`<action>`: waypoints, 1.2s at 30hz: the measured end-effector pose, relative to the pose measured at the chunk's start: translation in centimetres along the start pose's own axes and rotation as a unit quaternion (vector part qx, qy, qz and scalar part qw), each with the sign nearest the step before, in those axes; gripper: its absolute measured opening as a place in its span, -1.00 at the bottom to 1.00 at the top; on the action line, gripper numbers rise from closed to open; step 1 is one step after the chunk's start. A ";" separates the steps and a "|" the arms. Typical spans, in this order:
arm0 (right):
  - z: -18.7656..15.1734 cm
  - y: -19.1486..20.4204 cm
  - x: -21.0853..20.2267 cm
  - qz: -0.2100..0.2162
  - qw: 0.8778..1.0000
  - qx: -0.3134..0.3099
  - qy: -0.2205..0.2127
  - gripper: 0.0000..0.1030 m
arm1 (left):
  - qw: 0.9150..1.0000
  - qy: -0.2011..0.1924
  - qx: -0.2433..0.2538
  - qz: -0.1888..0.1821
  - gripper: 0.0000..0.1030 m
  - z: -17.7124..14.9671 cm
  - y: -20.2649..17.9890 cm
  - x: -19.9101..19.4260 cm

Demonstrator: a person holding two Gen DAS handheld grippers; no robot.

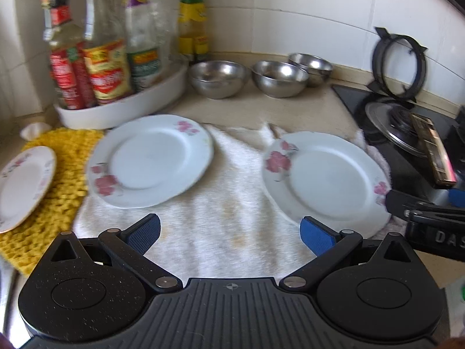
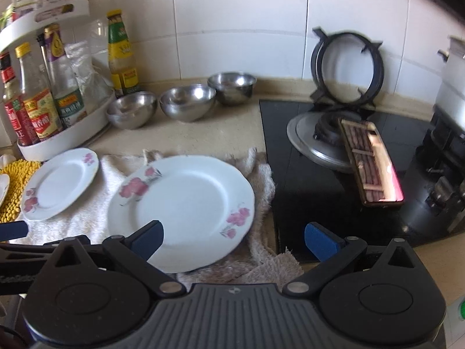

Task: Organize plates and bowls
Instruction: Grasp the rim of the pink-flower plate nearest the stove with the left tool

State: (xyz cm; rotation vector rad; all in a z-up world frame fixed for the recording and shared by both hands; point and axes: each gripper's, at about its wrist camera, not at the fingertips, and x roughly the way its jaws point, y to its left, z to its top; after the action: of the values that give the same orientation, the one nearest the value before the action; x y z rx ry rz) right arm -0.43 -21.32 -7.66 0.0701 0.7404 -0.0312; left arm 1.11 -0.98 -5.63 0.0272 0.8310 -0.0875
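Three white plates with pink flowers lie on the counter. The right plate (image 1: 328, 177) (image 2: 186, 206) and the middle plate (image 1: 151, 160) (image 2: 59, 183) rest on a white towel (image 1: 232, 203). The left plate (image 1: 24, 186) rests on a yellow mat (image 1: 64, 174). Three steel bowls (image 1: 218, 78) (image 1: 279, 78) (image 1: 312, 68) stand in a row at the back, also in the right wrist view (image 2: 132, 113) (image 2: 187, 106) (image 2: 232, 87). My left gripper (image 1: 229, 234) is open and empty above the towel. My right gripper (image 2: 234, 240) is open and empty, its left finger over the right plate's near rim.
A white rack (image 1: 122, 107) with sauce bottles stands at the back left. A black stove (image 2: 334, 174) lies to the right, with a burner lid, a phone (image 2: 370, 165) on it, and a pot grate (image 2: 345, 69) leaning on the tiled wall.
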 end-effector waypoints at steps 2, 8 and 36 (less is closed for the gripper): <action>0.1 -1.0 1.2 0.009 1.000 0.013 0.012 1.00 | 1.000 0.008 0.006 -0.017 0.98 0.2 -0.5 0.8; 1.0 -3.2 4.6 0.081 0.993 0.061 0.057 1.00 | 0.999 0.027 0.023 -0.041 0.83 1.3 -2.1 3.4; 6.3 -4.7 10.8 0.227 0.968 0.014 0.106 0.49 | 0.994 0.053 0.005 -0.095 0.53 4.4 -2.0 7.3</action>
State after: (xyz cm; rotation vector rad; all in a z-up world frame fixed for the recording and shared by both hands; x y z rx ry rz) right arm 11.49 -26.55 -10.57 0.2724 0.9240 0.4087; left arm 9.04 -3.68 -8.06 -0.0386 0.9376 -0.2719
